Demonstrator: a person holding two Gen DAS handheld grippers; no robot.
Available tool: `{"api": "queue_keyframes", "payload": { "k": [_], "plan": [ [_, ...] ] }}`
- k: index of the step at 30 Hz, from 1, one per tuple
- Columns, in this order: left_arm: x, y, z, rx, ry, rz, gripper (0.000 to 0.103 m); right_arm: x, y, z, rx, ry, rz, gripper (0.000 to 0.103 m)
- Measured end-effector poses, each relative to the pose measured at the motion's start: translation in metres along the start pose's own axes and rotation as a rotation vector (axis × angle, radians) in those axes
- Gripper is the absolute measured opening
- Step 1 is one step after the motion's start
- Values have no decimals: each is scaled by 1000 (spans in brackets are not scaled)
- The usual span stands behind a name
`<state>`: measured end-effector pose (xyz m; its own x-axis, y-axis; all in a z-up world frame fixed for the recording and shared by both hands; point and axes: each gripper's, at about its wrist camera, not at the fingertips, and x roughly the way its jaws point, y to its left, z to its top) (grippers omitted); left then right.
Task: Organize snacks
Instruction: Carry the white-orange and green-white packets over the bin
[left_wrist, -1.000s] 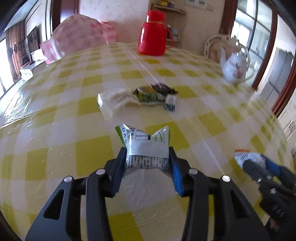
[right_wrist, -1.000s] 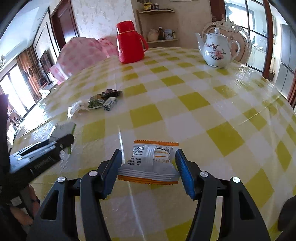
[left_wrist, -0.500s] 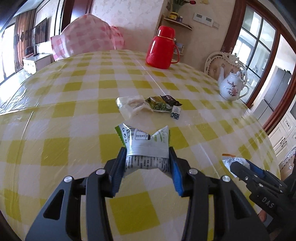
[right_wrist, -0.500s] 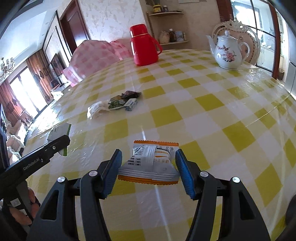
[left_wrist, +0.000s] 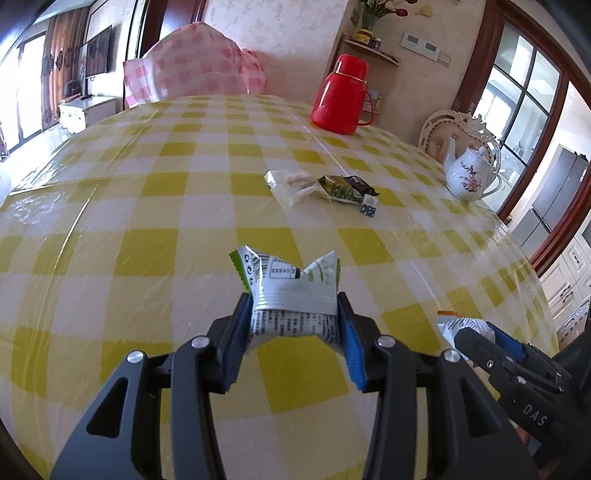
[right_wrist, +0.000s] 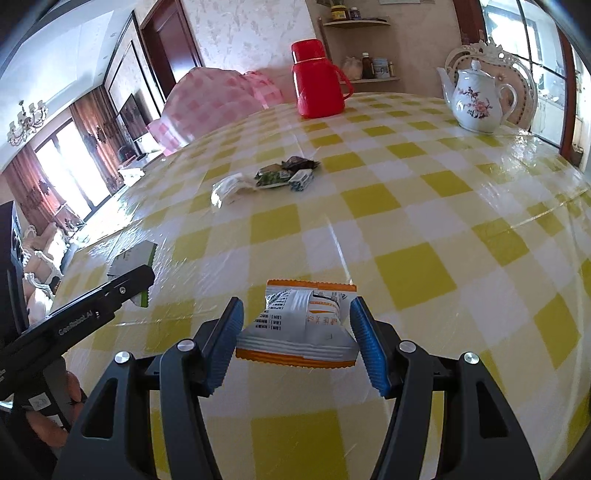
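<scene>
— Anything on the yellow-checked tablecloth (left_wrist: 177, 184) besides the food?
— A red thermos jug (left_wrist: 341, 94) near the far edge, handle turned right.
— And right of the jug?
— A white teapot (left_wrist: 471, 177) with pink blossoms, well apart from it, close to the cloth's rim.
— Behind the teapot?
— An ornate white chair back (right_wrist: 491, 51).
— Left of the jug?
— A pink gingham bundle (left_wrist: 195, 70), beyond the cloth's far edge.
— Above the jug?
— A wall shelf (right_wrist: 356, 23) with small jars.
</scene>
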<state>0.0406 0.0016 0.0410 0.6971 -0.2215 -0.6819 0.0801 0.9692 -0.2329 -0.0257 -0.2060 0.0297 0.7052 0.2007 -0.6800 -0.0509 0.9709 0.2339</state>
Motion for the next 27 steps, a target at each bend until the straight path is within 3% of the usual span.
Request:
{"api": "queue_keyframes", "payload": {
  "k": [9,17,27],
  "plan": [
    [-28,13,-28,-53,-23,8,46,-26,9,-25,54,-12,79,59],
    [-59,9,-54,-30,-52,16,46,-51,21,-56,117,-17,168,59],
    [-106,27,-81,-10,-79,40,46,-70,53,-81,85,6,232,59]
  ]
}}
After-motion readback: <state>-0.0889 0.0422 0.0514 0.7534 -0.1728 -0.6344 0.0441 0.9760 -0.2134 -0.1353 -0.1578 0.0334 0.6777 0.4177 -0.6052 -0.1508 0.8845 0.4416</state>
